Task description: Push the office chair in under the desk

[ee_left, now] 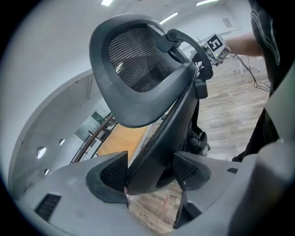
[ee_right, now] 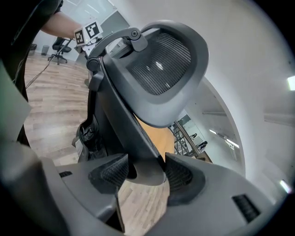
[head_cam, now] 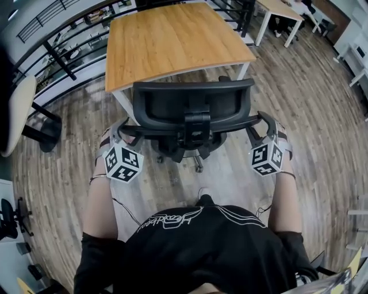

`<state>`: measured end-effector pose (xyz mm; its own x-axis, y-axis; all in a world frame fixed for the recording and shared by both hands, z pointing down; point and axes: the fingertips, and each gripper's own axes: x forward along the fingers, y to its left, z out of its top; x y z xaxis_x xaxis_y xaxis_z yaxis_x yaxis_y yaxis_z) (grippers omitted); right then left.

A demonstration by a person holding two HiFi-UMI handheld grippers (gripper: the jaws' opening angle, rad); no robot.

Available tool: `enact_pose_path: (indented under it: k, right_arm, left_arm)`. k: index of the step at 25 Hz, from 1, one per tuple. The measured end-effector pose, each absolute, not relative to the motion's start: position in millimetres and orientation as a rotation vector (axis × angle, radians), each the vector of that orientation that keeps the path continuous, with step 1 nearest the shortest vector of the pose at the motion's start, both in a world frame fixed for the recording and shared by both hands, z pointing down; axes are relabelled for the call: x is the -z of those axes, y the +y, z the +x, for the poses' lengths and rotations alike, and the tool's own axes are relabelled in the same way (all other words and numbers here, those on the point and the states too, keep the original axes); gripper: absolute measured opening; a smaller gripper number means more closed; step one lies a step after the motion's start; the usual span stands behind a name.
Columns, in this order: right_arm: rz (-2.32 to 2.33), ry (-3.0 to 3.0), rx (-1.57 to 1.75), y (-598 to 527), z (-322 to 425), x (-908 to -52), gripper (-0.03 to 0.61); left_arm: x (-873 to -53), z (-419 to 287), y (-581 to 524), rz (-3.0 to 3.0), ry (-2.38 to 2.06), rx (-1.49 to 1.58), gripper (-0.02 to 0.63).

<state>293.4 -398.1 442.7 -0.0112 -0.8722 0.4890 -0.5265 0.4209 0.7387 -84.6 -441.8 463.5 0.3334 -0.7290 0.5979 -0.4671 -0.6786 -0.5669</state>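
A black metal railing crosses the upper left of the head view, over a grey-brown wood-plank floor. The light wooden bench on white legs fills the top centre, and a smaller white-legged table sits at the upper right. The black mesh-backed office chair stands mid-frame, its back just before the bench's near edge. The left tongs pinch the backrest's left rim. The right tongs pinch its right rim.
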Motion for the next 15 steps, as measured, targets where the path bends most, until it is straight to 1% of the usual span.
enact_pose_path:
  k: [15]
  right_arm:
    - [1.167, -1.764, 0.513, -428, 292, -461, 0.265]
  left_arm:
    - [-481, -89, -439, -2.239, 1.231, 1.306, 0.279]
